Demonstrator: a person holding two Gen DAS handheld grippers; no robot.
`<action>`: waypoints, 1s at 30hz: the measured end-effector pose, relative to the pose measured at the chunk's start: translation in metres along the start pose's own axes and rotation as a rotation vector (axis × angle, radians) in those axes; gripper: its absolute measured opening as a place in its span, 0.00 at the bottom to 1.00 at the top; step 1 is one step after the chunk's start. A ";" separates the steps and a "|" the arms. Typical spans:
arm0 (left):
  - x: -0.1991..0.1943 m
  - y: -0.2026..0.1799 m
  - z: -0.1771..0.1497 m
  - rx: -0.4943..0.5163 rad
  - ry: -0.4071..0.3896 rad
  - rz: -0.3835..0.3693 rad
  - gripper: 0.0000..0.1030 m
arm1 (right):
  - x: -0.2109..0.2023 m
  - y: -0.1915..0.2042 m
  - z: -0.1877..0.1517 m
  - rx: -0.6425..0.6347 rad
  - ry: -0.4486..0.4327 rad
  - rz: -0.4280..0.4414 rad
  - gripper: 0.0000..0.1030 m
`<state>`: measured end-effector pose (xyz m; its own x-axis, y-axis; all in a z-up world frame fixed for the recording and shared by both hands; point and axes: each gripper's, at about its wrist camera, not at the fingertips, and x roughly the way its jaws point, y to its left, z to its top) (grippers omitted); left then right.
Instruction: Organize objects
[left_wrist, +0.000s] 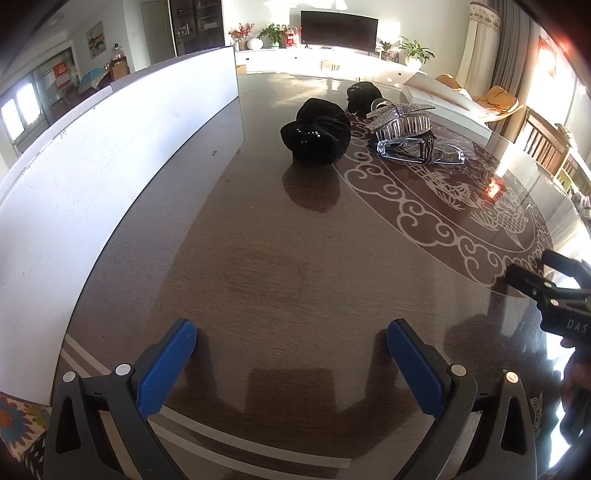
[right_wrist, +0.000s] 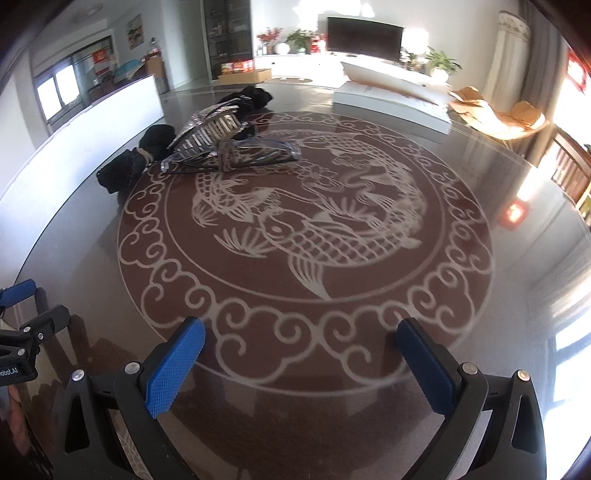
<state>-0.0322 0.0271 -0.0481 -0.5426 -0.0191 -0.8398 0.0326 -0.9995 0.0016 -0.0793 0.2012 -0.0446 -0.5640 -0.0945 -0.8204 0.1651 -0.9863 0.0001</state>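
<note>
left wrist: glittery bow hair claw

On my table I count two black scrunchies, one sparkly hair claw, one pair of clear glasses, and two white boxes.

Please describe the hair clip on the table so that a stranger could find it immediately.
Look at the round carved pattern in the dark table, on its far left edge. There, small items lie close together beside a long white box. The hair clip has clear teeth and a sparkling bow; its neighbours are black cloth pieces and glasses.
</note>
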 end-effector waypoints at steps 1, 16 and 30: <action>0.000 0.000 0.000 0.000 0.000 0.000 1.00 | 0.006 0.003 0.011 -0.035 0.001 0.039 1.00; 0.002 0.000 0.002 -0.009 -0.014 0.004 1.00 | 0.079 0.071 0.139 -0.429 0.117 0.186 0.96; 0.004 0.000 0.004 -0.011 -0.017 0.004 1.00 | 0.057 0.105 0.100 -0.423 0.140 0.199 0.79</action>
<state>-0.0379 0.0269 -0.0495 -0.5566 -0.0239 -0.8304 0.0438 -0.9990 -0.0006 -0.1753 0.0786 -0.0344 -0.3784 -0.2279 -0.8971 0.5898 -0.8064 -0.0439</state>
